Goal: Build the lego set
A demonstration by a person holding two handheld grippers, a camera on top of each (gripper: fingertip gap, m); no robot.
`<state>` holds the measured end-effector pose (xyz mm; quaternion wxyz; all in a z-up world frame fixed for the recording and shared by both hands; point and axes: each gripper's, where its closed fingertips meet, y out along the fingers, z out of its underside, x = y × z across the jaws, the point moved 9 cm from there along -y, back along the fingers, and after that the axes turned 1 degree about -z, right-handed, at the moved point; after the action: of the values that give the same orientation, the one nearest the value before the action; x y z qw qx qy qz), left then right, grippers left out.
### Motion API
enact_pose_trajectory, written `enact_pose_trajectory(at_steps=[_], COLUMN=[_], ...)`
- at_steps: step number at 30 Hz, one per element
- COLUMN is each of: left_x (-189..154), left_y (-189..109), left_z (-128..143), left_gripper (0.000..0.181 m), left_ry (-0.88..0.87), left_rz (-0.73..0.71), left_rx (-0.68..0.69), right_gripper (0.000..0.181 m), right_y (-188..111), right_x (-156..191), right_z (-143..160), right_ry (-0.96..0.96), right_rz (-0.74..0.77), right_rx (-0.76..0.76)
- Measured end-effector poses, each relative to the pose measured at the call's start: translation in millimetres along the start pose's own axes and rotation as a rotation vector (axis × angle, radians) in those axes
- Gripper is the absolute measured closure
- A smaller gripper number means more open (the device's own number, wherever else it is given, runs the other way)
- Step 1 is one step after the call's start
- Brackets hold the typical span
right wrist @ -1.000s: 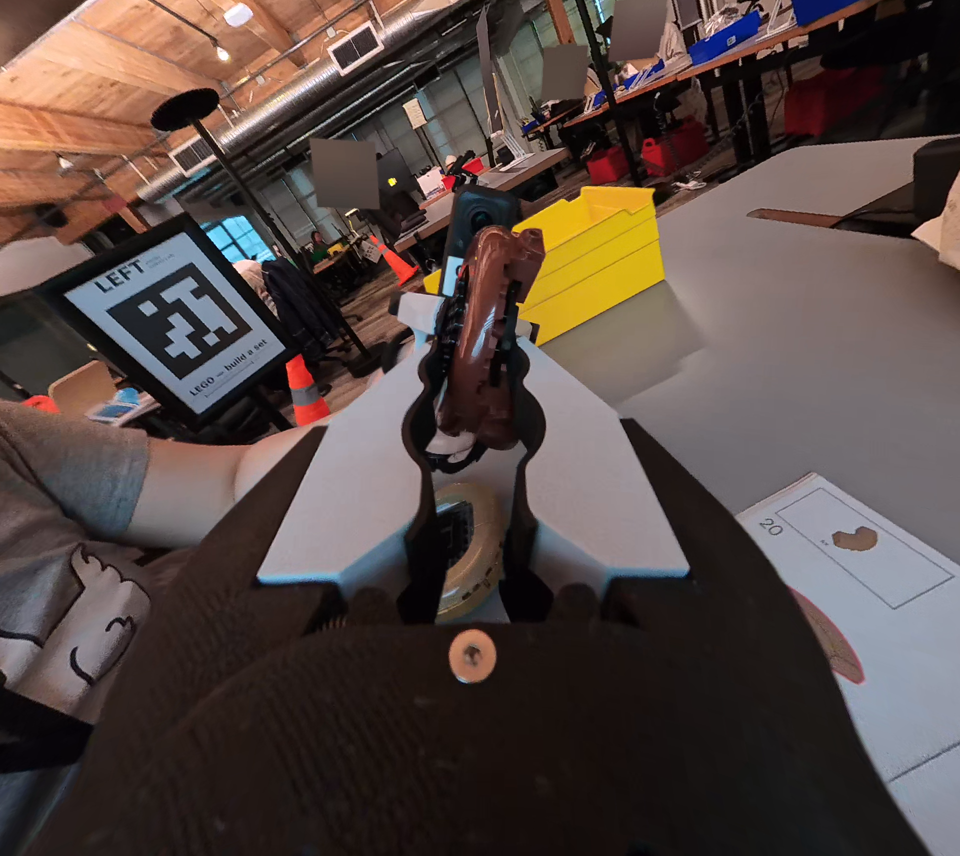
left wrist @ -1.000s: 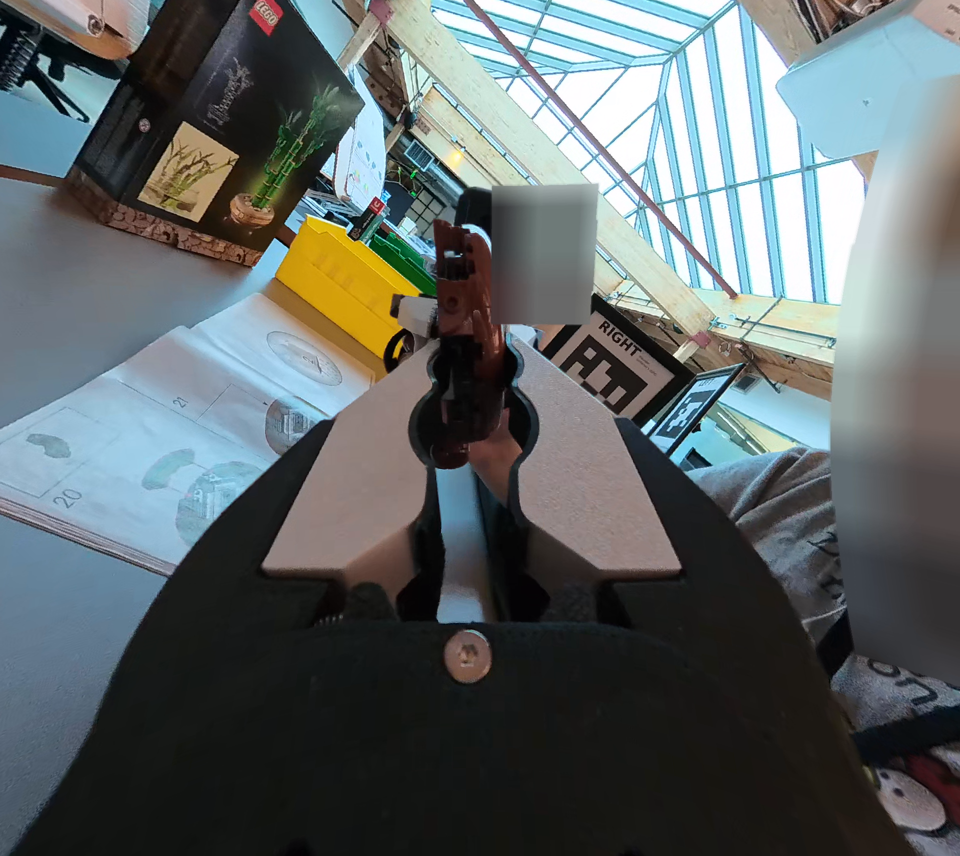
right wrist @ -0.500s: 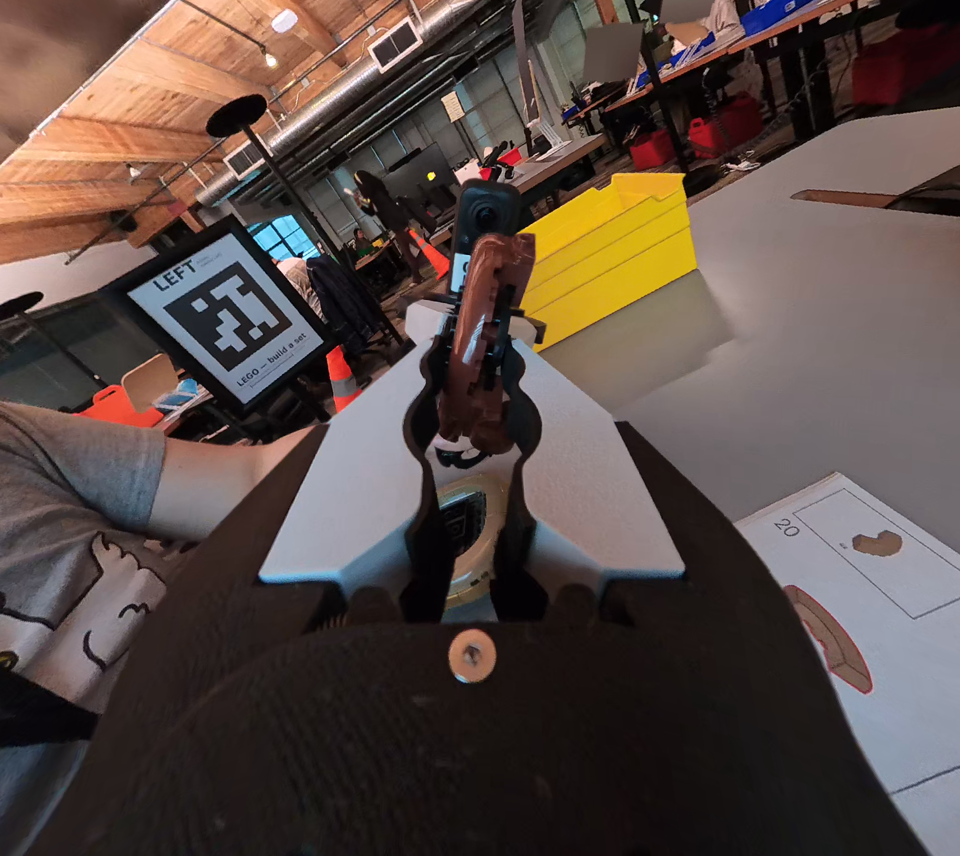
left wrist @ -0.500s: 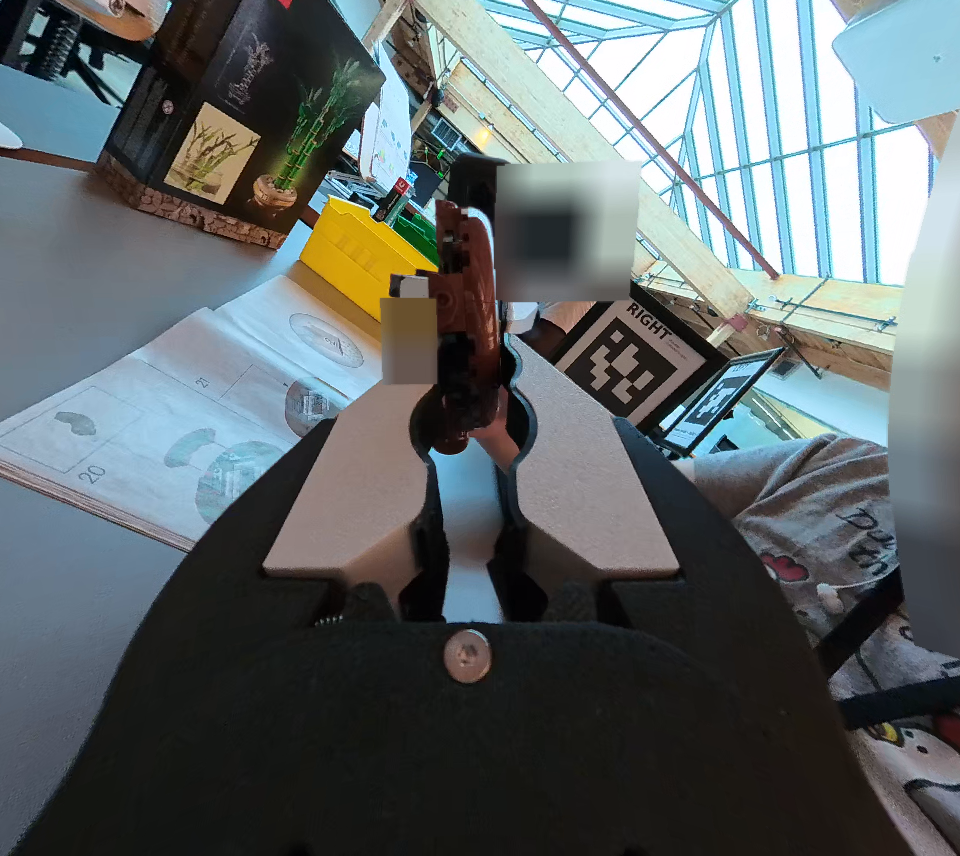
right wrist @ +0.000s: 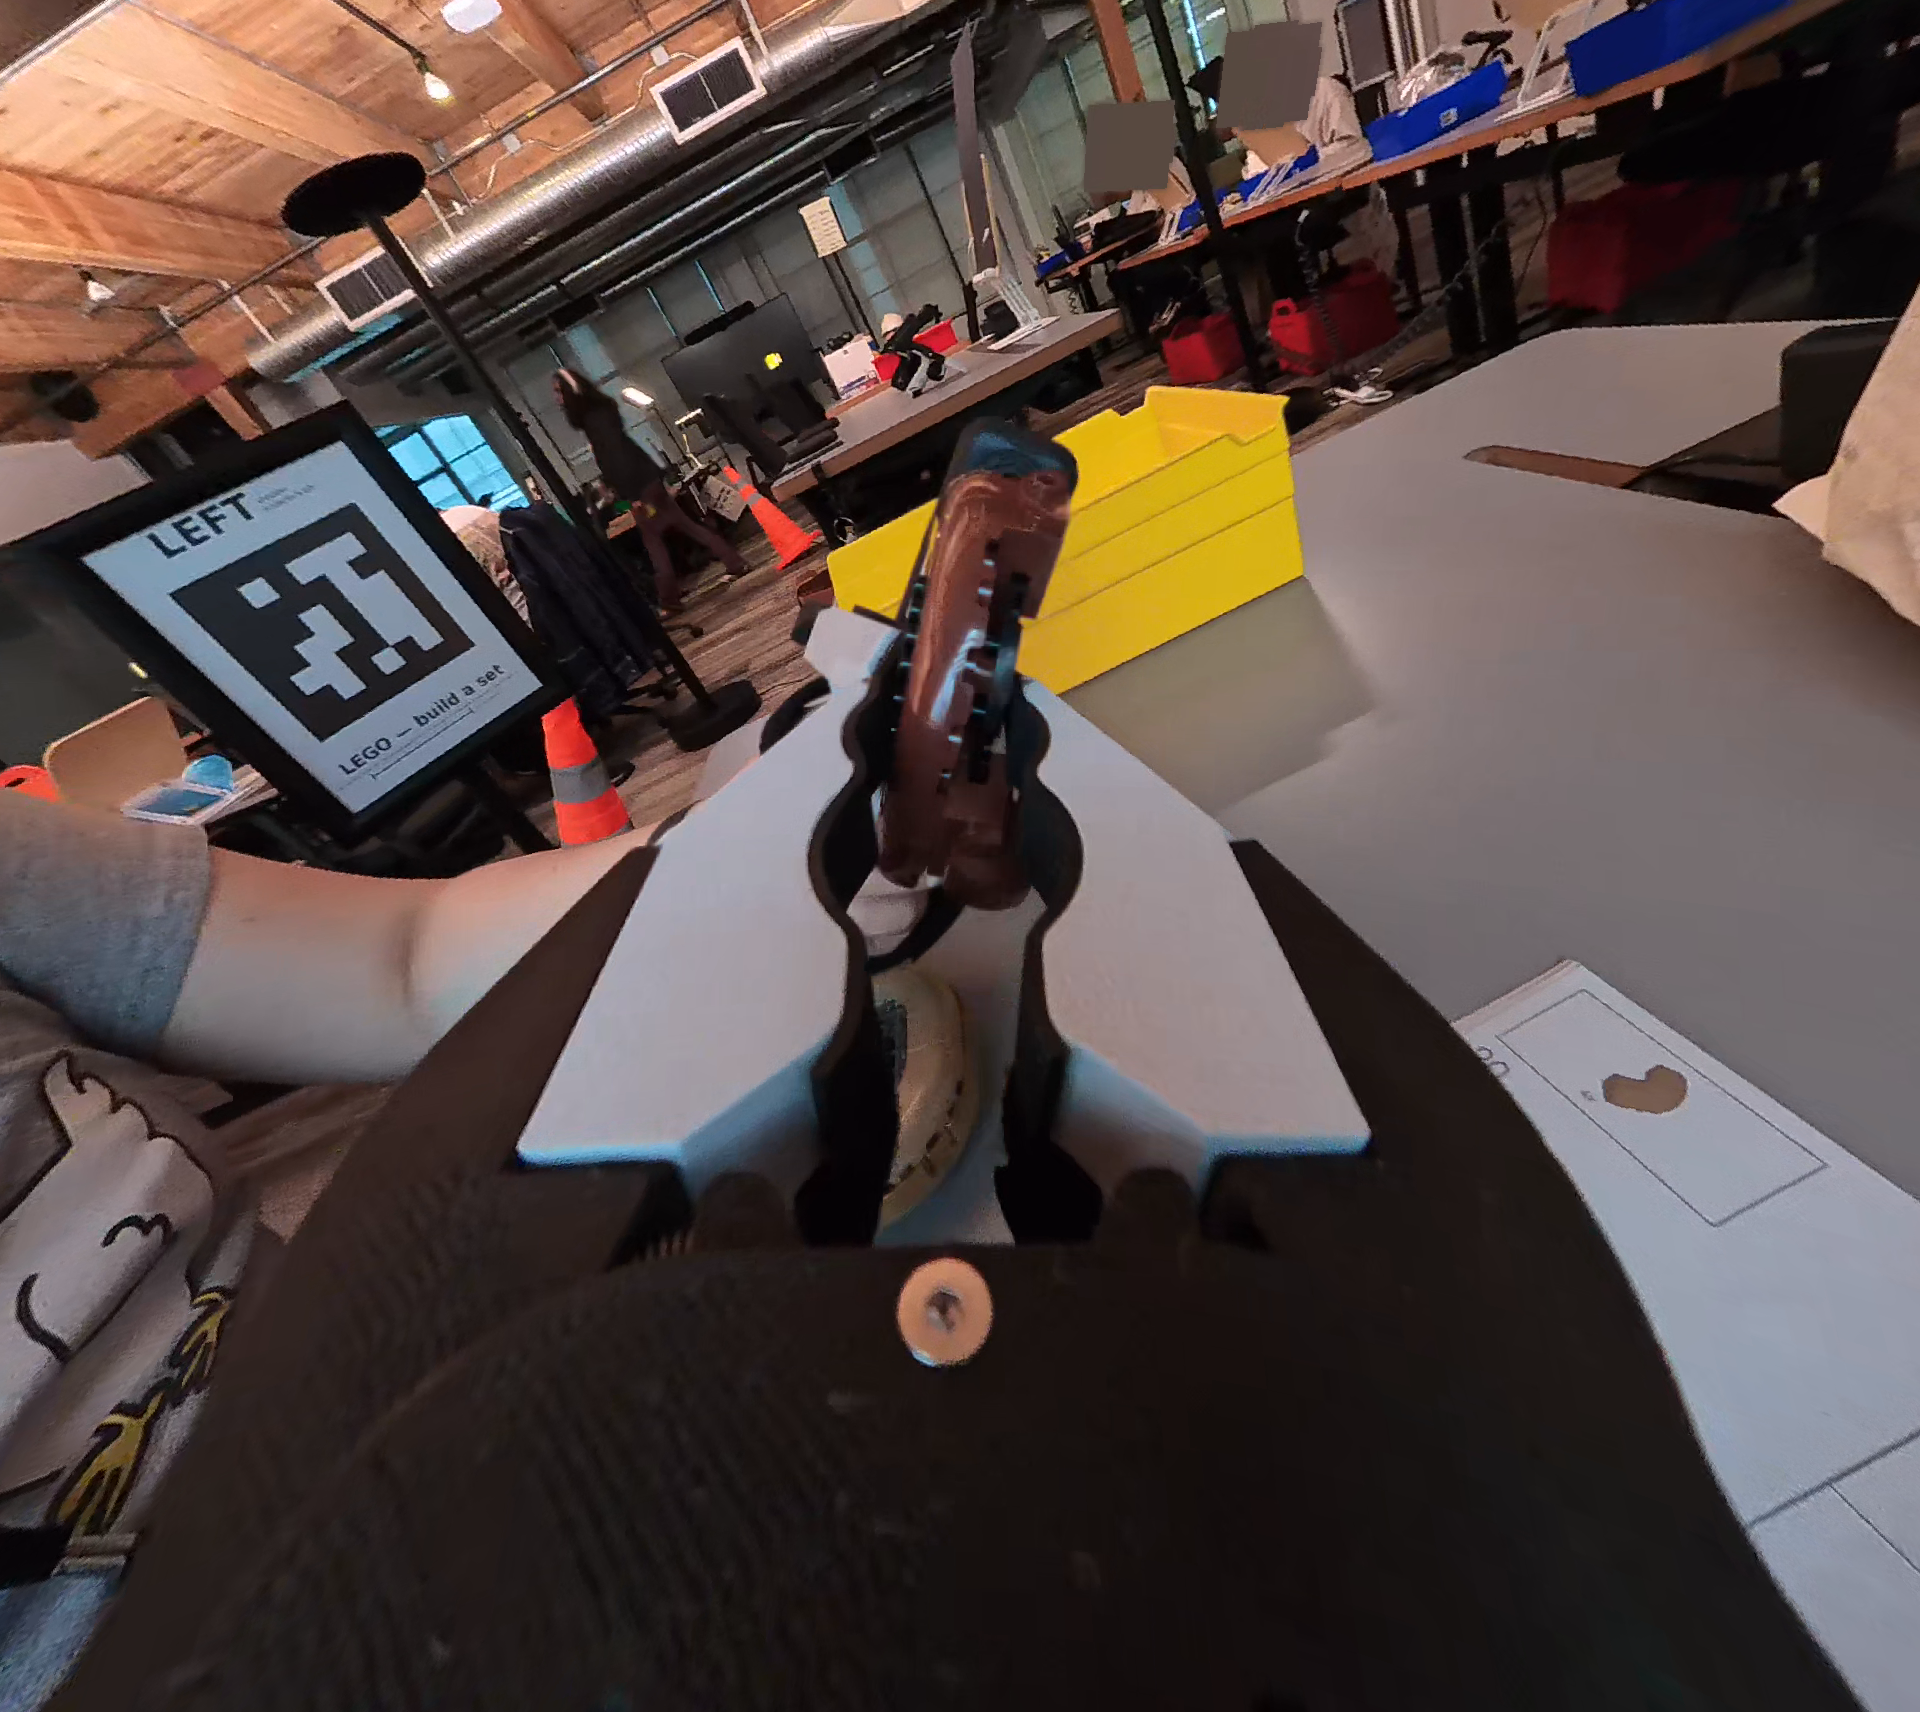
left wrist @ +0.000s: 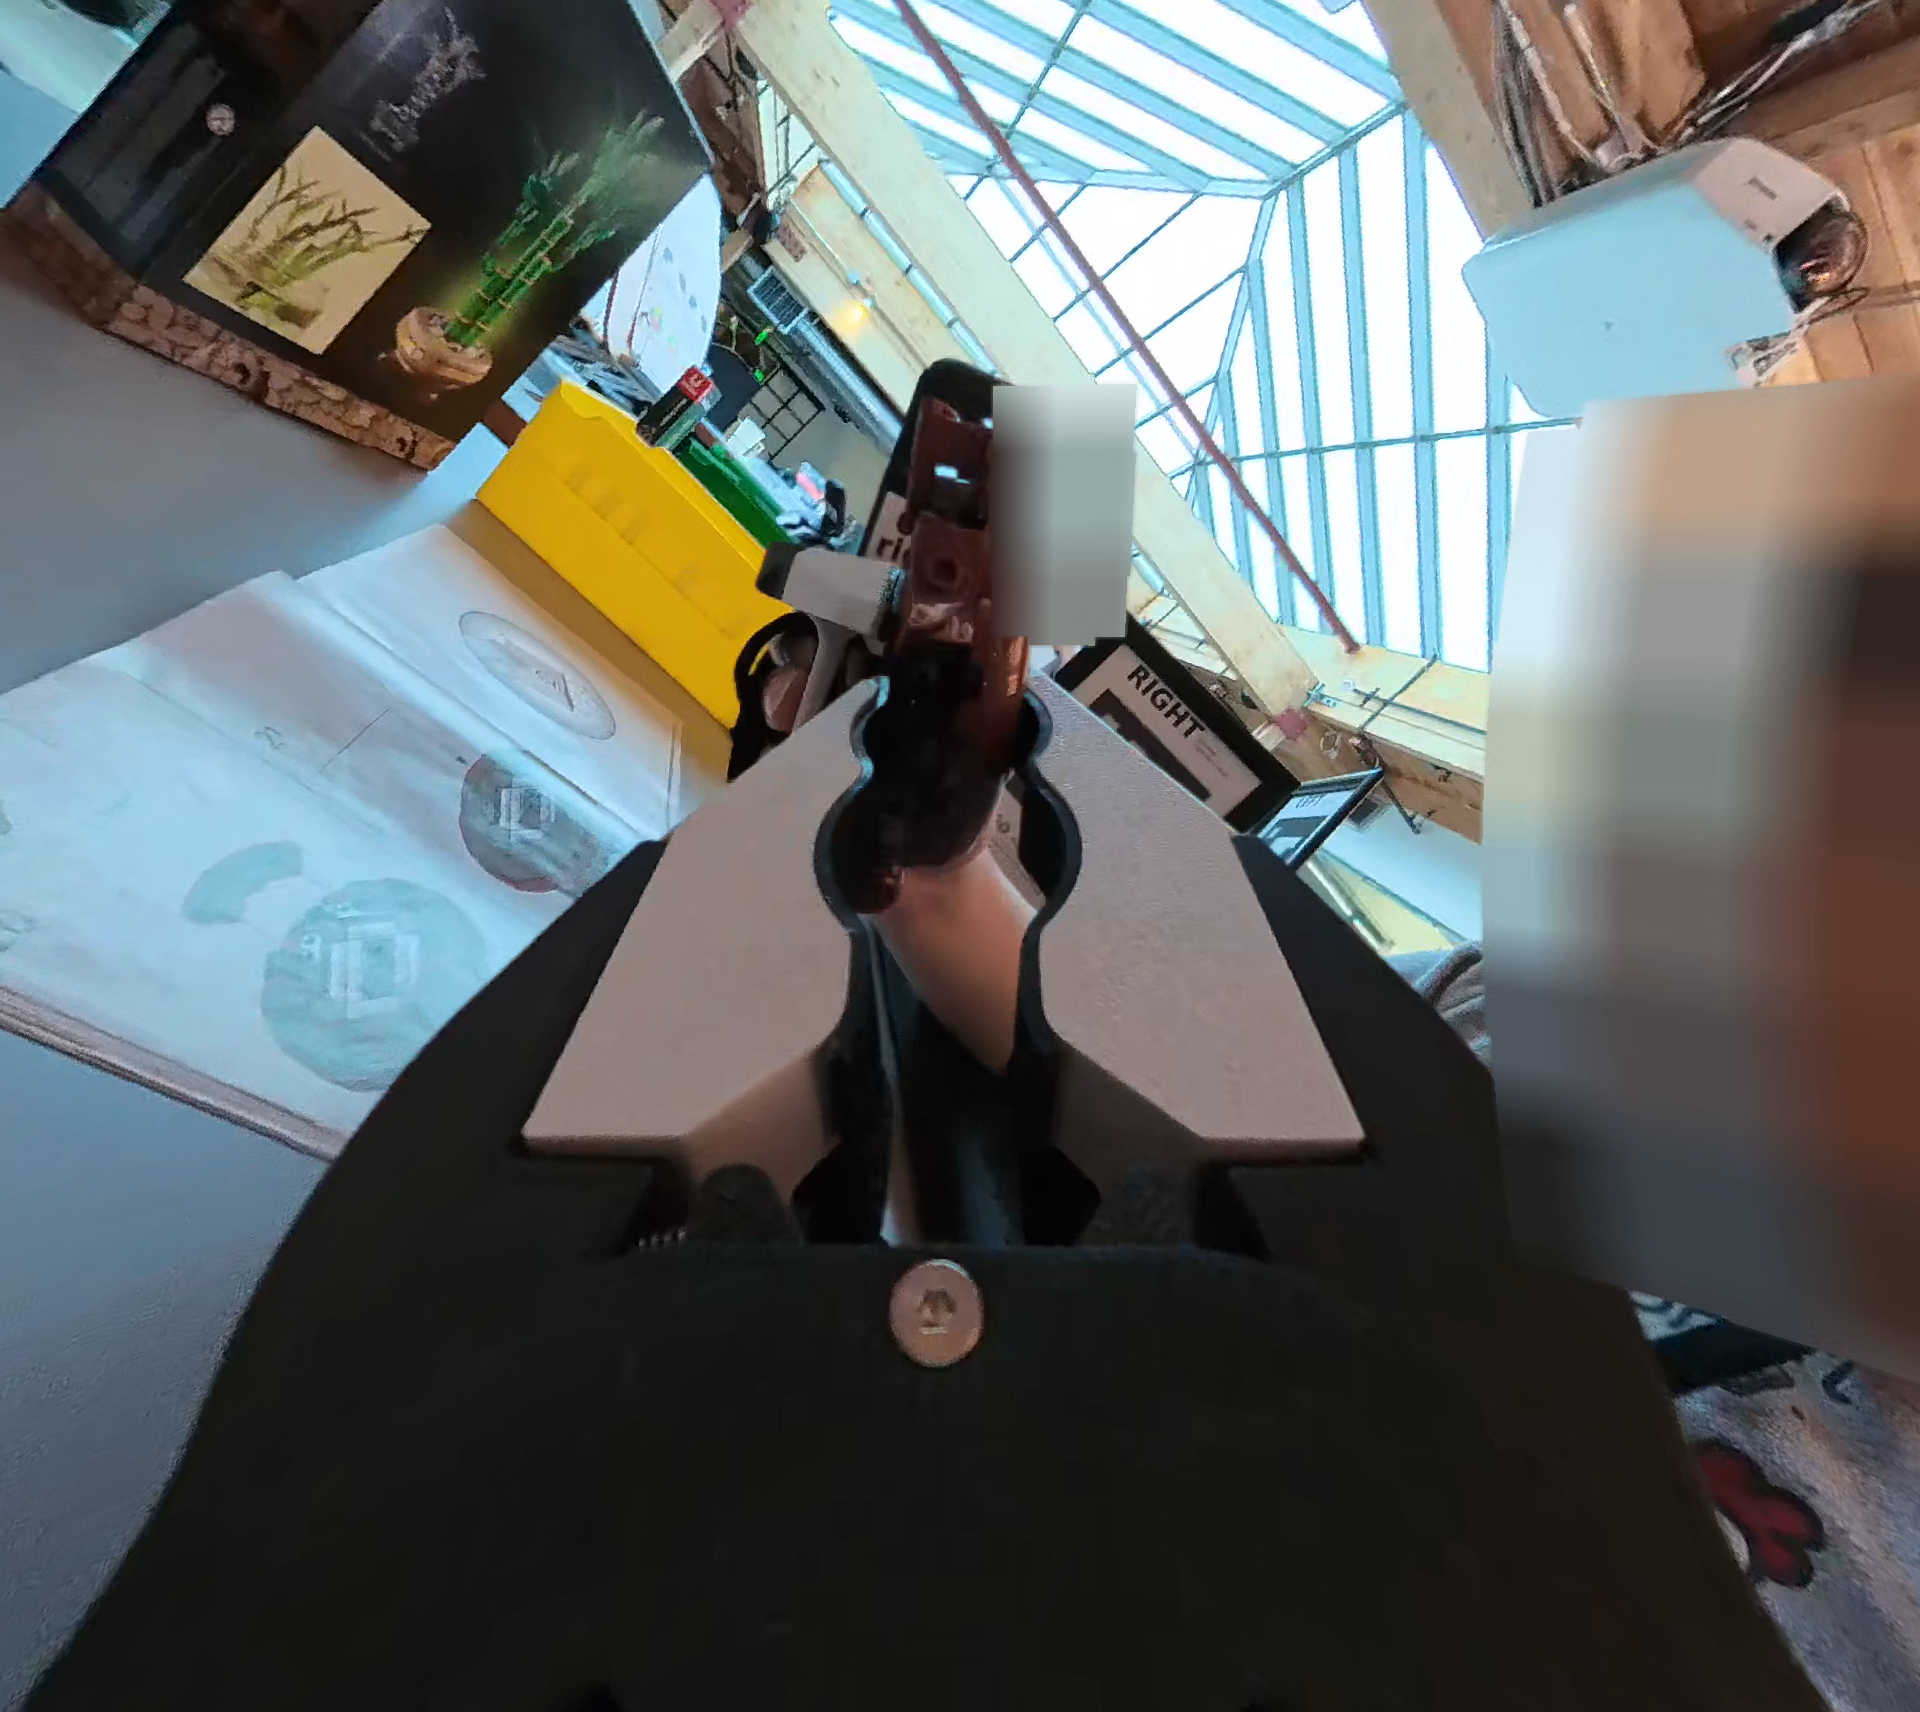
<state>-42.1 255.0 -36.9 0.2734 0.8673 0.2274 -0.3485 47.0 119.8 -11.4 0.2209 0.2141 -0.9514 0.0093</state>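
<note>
Brown, curved lego assembly (right wrist: 966, 706) — glossy, notched edge — upright between both grippers.

The right gripper (right wrist: 940, 789) pinches a brown lego piece (right wrist: 971, 686) upright between its jaws, above the grey counter (right wrist: 1558, 727); a yellow bin (right wrist: 1164, 540) sits behind, a booklet (right wrist: 1714, 1247) lower right.

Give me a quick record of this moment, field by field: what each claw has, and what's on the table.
left claw: shut on the brown lego assembly, held up off the table
right claw: shut on the same brown lego assembly, from the opposite side
instruction booklet: open, flat on the grey table
yellow bin: on the table, behind the assembly
lego box: black, upright at the table's far side
marker boards: one beside each arm
</note>
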Motion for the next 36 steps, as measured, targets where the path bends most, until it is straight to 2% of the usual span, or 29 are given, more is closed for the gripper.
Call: enact_pose_trajectory(at_steps=[1,4,7,9,11,15,18,19,20,21,24,25,26,29,33,36], left_x=[0.1,-6.4,-18.7,-27.8,-31.1,-36.4,-38.8,-40.4,-42.1,-43.9,-45.6,-45.4,-44.5,-49.3,-57.5,-58.1], left_y=[-0.9,-7.8,-15.7,-17.4,-17.9,-16.4,-12.2,-10.2,-8.4,-6.4,-0.7,0.6,1.1,1.8,3.8,6.5], left_z=[-0.9,-5.8,-12.0,-11.4,-10.3,-10.5,-4.0,-2.3,-0.3,2.2,8.1,9.6,10.7,12.1,11.1,13.1], left_gripper=[0.164,0.165,0.164,0.165,0.164,0.165,0.164,0.164,0.164,0.164,0.164,0.164,0.164,0.164,0.165,0.158], left_ry=[0.015,0.099,0.194,0.332,0.432,0.463,0.561,0.587,0.614,0.639,0.68,0.686,0.699,0.727,0.728,0.713], left_rz=[-0.023,-0.029,-0.035,-0.079,-0.153,-0.15,-0.212,-0.222,-0.229,-0.231,-0.248,-0.253,-0.272,-0.251,-0.201,-0.173], left_rx=[0.019,0.03,0.085,0.174,0.207,0.181,0.255,0.272,0.293,0.318,0.374,0.385,0.392,0.39,0.315,0.317], right_gripper=[0.161,0.126,0.106,0.1,0.1,0.108,0.128,0.132,0.144,0.145,0.14,0.143,0.16,0.164,0.165,0.165], right_y=[-0.3,-11.1,-32.4,-38.6,-34.9,-17.5,-15.2,-14.9,-14.9,-14.5,-12.5,-12.1,-12.5,-13.3,-13.8,-17.3], right_x=[-1.7,-1.5,8.8,22.0,36.9,35.8,24.1,18.4,14.9,13.5,7.7,8.4,11.0,16.4,20.4,20.7], right_z=[0.5,-4.3,-8.1,-10.7,-11.9,-7.2,-5.6,-3.7,-0.5,3.1,10.4,12.2,13.5,14.9,8.0,7.6], right_ry=[0.002,-0.134,-0.483,-0.678,-0.757,-0.547,-0.321,-0.251,-0.207,-0.179,-0.147,-0.152,-0.17,-0.225,-0.197,-0.223], right_rz=[0.006,0.033,0.1,0.148,0.136,0.091,0.011,-0.006,-0.051,-0.108,-0.117,-0.134,-0.169,-0.21,-0.268,-0.306], right_rx=[0.007,0.046,0.108,0.119,0.107,0.112,0.038,0.035,0.042,0.054,0.101,0.112,0.126,0.165,0.071,0.04])
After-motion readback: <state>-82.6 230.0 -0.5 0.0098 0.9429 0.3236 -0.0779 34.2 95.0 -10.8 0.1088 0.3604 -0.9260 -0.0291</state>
